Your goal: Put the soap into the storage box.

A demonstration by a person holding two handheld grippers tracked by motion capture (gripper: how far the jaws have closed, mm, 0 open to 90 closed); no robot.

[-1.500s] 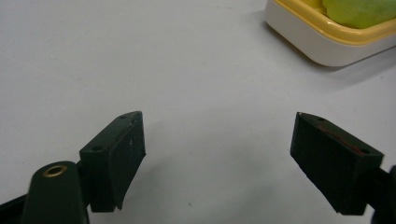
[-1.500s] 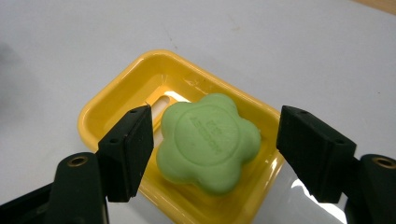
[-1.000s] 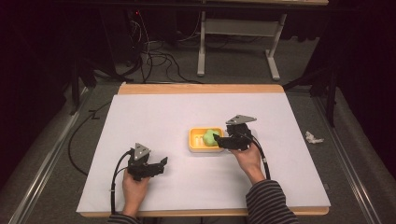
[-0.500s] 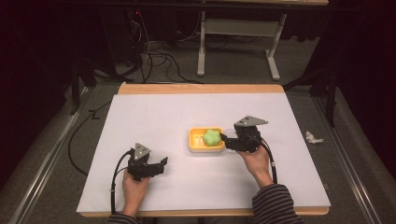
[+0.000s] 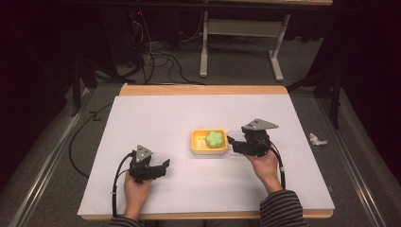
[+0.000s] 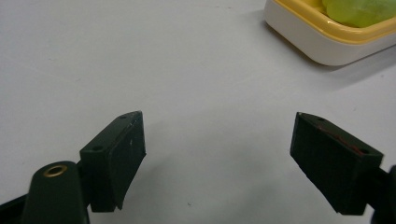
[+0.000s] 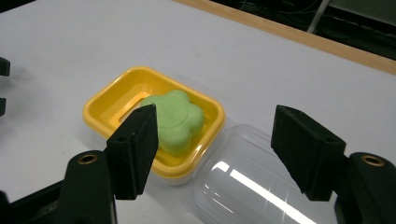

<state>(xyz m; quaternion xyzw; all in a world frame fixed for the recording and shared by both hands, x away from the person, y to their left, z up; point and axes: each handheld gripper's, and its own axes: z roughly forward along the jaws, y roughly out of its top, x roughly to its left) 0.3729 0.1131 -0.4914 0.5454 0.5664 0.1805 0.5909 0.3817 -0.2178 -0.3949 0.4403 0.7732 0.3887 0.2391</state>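
Observation:
A yellow soap dish [image 5: 196, 146] [image 7: 105, 109] stands mid-table with a green flower-shaped soap [image 5: 215, 139] [image 7: 175, 121] in it. A clear plastic lid [image 7: 252, 182] [image 5: 235, 134] lies against the dish's right side. My right gripper [image 5: 231, 142] [image 7: 215, 144] hovers just right of the dish, over the lid. Its jaws stand apart and I see neither pad touching the lid. My left gripper [image 5: 165, 165] [image 6: 217, 144] rests low at the front left, open over bare white table. A corner of the dish [image 6: 322, 42] shows at the top right of its view.
The white table cover [image 5: 156, 123] has a wooden edge [image 5: 203, 90] at the far side. A crumpled white scrap [image 5: 318, 140] lies on the floor right of the table. Cables [image 5: 156, 56] and a table frame [image 5: 241, 33] stand beyond.
My right gripper has drawn back to the right, from over the dish to beside it, leaving the green soap uncovered in the high view. The left gripper has stayed put.

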